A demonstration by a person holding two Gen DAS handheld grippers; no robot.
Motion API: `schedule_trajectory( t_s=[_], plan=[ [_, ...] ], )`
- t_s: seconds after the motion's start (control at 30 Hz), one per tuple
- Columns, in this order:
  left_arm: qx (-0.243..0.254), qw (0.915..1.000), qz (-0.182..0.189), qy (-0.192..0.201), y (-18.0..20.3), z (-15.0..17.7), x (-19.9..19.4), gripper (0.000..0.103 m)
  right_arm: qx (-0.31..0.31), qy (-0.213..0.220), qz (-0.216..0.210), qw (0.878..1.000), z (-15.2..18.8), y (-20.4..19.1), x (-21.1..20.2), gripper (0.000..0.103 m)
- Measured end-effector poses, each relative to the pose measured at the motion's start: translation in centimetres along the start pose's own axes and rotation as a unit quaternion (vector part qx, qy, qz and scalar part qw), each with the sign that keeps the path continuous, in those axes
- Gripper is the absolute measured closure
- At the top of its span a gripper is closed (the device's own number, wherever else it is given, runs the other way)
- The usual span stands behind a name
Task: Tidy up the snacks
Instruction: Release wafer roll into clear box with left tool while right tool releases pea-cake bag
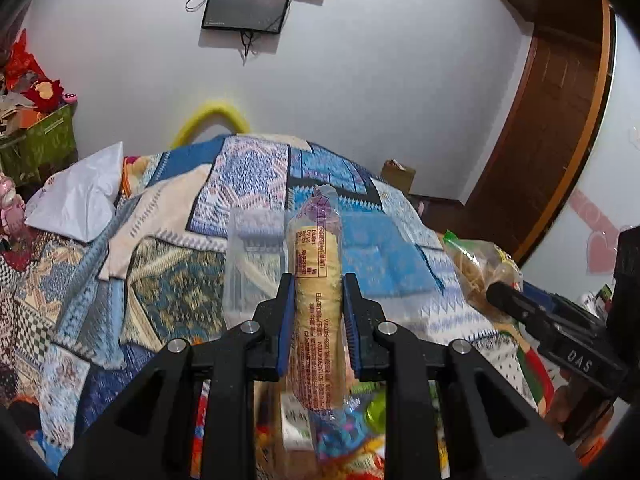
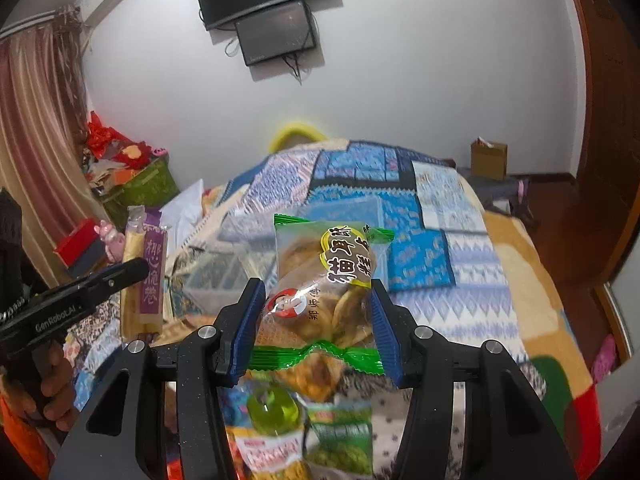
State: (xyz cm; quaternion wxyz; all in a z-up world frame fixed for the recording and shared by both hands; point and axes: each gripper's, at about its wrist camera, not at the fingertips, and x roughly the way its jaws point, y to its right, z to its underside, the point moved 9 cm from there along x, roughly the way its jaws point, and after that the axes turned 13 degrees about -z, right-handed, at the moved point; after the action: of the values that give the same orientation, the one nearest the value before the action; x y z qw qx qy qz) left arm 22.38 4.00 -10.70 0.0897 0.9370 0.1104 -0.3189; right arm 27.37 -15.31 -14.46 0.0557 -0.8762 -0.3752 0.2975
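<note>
My left gripper (image 1: 318, 292) is shut on a long tube-shaped pack of yellow wafer rolls (image 1: 318, 264), held upright above the bed. The same pack, with its purple label, shows in the right wrist view (image 2: 144, 276), in the left gripper (image 2: 132, 270). My right gripper (image 2: 318, 292) is shut on a clear bag of round biscuits with green ends (image 2: 324, 284); that bag also shows at the right of the left wrist view (image 1: 480, 268). A clear plastic box (image 2: 296, 236) lies on the bed ahead. Several loose snack packs (image 2: 296, 440) lie below the grippers.
A patchwork blanket (image 1: 256, 168) covers the bed. A white bag (image 1: 80, 196) lies at its left. A green box of clutter (image 2: 148, 184) stands by the curtain. A cardboard box (image 2: 488, 160) and a brown door (image 1: 560, 120) are to the right.
</note>
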Motion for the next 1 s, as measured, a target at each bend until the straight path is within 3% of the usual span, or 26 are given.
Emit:
schedule_trajectory(
  t_s=[0.17,0.5,1.0],
  plan=[
    [0.003,0.9999,-0.013,0.001,-0.8,-2.3,2.4,0.081,-0.008,0.004,-0.004,1.0,-1.5,-0.4,1.9,0.055],
    [0.02,0.9981,-0.049,-0.032,-1.6,-2.9,8.7,0.081,-0.009,-0.023,-0.008,1.0,-2.6,0.6,6.6,0.055],
    [0.064,0.9878,-0.069,-0.124,-0.8,0.3,16.6,0.081,-0.001,-0.135,0.003,0.991,0.5,2.8,13.6,0.055]
  ],
)
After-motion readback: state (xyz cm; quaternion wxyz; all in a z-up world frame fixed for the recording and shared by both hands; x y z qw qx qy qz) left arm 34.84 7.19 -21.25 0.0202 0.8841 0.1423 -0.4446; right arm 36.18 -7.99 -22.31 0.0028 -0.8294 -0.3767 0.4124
